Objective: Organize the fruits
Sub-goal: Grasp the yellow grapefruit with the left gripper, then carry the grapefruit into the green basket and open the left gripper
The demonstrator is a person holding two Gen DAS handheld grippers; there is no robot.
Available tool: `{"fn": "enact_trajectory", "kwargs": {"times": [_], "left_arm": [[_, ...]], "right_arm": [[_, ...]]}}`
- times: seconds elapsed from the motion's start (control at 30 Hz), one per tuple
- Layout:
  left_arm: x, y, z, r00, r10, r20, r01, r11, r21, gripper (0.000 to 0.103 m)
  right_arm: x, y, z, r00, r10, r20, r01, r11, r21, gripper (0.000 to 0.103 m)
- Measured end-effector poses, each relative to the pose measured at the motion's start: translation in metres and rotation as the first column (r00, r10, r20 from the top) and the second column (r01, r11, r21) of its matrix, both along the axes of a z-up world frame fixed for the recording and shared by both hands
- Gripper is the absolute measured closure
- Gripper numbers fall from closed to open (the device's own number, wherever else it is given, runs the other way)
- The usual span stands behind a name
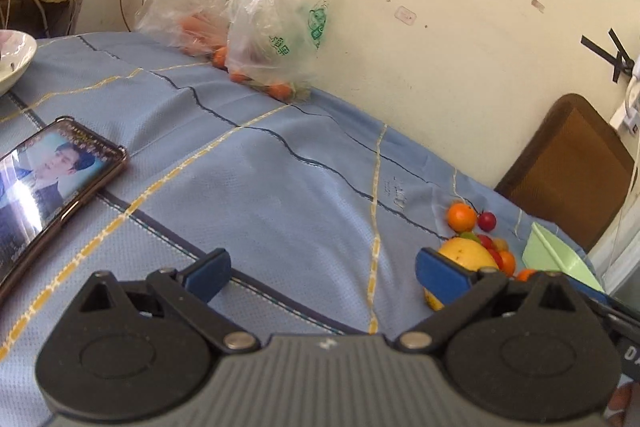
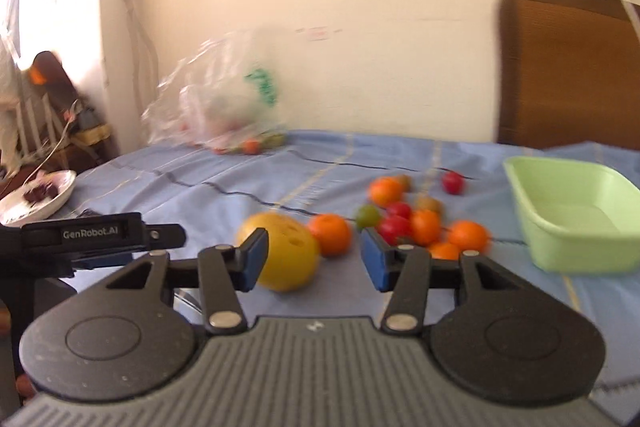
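the right gripper [image 2: 314, 259] is hovering released, nothing between its pads, the yellow fruit [image 2: 286, 253] just ahead, small fruits [image 2: 416, 225] beyond, green tub [image 2: 576, 211] further right. the left gripper [image 1: 320, 273] is gaping empty.

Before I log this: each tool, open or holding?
Left tool: open, empty.
Right tool: open, holding nothing.
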State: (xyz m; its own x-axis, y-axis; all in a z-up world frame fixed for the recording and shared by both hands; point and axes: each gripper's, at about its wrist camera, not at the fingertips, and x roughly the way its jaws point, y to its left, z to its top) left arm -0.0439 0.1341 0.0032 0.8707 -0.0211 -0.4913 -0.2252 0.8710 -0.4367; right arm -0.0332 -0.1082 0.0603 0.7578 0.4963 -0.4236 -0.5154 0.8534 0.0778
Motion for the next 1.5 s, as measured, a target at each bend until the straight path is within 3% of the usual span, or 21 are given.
{"fn": "enact_trajectory", "kwargs": {"times": [0.17, 0.23, 0.33, 0.47, 0.63, 0.8, 0.93, 1.03, 1.17, 1.27, 1.4, 1.47, 1.5], "left_arm": [[-0.003, -0.001, 0.001, 1.0, 0.014, 0.01, -0.014, 1.0, 0.001, 0.001], [-0.005, -0.002, 0.002, 1.0, 0.014, 0.025, -0.015, 1.0, 0.007, 0.001], [-0.005, -0.004, 0.004, 0.999, -0.013, 0.036, 0.013, 1.0, 0.013, 0.001], [0.0, -0.011, 0.007, 0.994, -0.1, 0.043, 0.099, 0.995, 0.033, 0.001], [0.011, -0.047, 0.018, 0.954, -0.288, 0.079, 0.279, 0.954, 0.108, 0.001], [0.037, -0.083, 0.027, 0.876, -0.479, 0.058, 0.477, 0.878, 0.051, 0.011], [0.058, -0.103, 0.029, 0.848, -0.529, 0.024, 0.528, 0.848, 0.037, 0.019], [0.067, -0.115, 0.031, 0.839, -0.544, 0.006, 0.542, 0.838, 0.064, 0.026], [0.076, -0.121, 0.028, 0.847, -0.531, -0.031, 0.531, 0.844, 0.068, 0.027], [0.079, -0.12, 0.025, 0.851, -0.523, -0.052, 0.526, 0.847, 0.075, 0.027], [0.082, -0.124, 0.022, 0.844, -0.53, -0.08, 0.536, 0.839, 0.089, 0.032], [0.085, -0.13, 0.019, 0.836, -0.539, -0.102, 0.548, 0.831, 0.1, 0.041], [0.086, -0.131, 0.018, 0.826, -0.556, -0.091, 0.563, 0.822, 0.088, 0.048]], "right_arm": [[0.031, 0.041, -0.014, 0.998, 0.057, 0.004, -0.056, 0.983, -0.178, 0.049], [0.034, 0.048, -0.014, 0.997, 0.073, 0.0, -0.071, 0.981, -0.181, 0.049], [0.033, 0.03, -0.004, 0.998, 0.035, -0.052, -0.039, 0.996, -0.086, 0.061], [0.036, -0.042, -0.006, 0.978, -0.09, -0.186, 0.118, 0.982, 0.145, 0.062], [0.028, -0.091, -0.016, 0.944, -0.2, -0.261, 0.252, 0.95, 0.183, 0.063], [0.018, -0.084, -0.019, 0.966, -0.191, -0.175, 0.209, 0.974, 0.091, 0.061], [0.021, -0.075, -0.02, 0.982, -0.167, -0.086, 0.167, 0.986, -0.011, 0.053], [0.028, -0.074, -0.021, 0.987, -0.152, -0.046, 0.151, 0.988, -0.027, 0.041], [0.028, -0.064, -0.02, 0.996, -0.088, 0.02, 0.09, 0.993, -0.075, 0.04], [0.027, -0.05, -0.023, 0.996, -0.023, 0.092, 0.036, 0.989, -0.142, 0.032], [0.036, -0.029, -0.036, 0.99, 0.031, 0.134, 0.003, 0.969, -0.248, 0.031], [0.044, -0.022, -0.043, 0.993, 0.033, 0.114, 0.001, 0.957, -0.291, 0.031], [0.046, -0.02, -0.043, 0.992, 0.02, 0.126, 0.019, 0.953, -0.302, 0.038]]}}
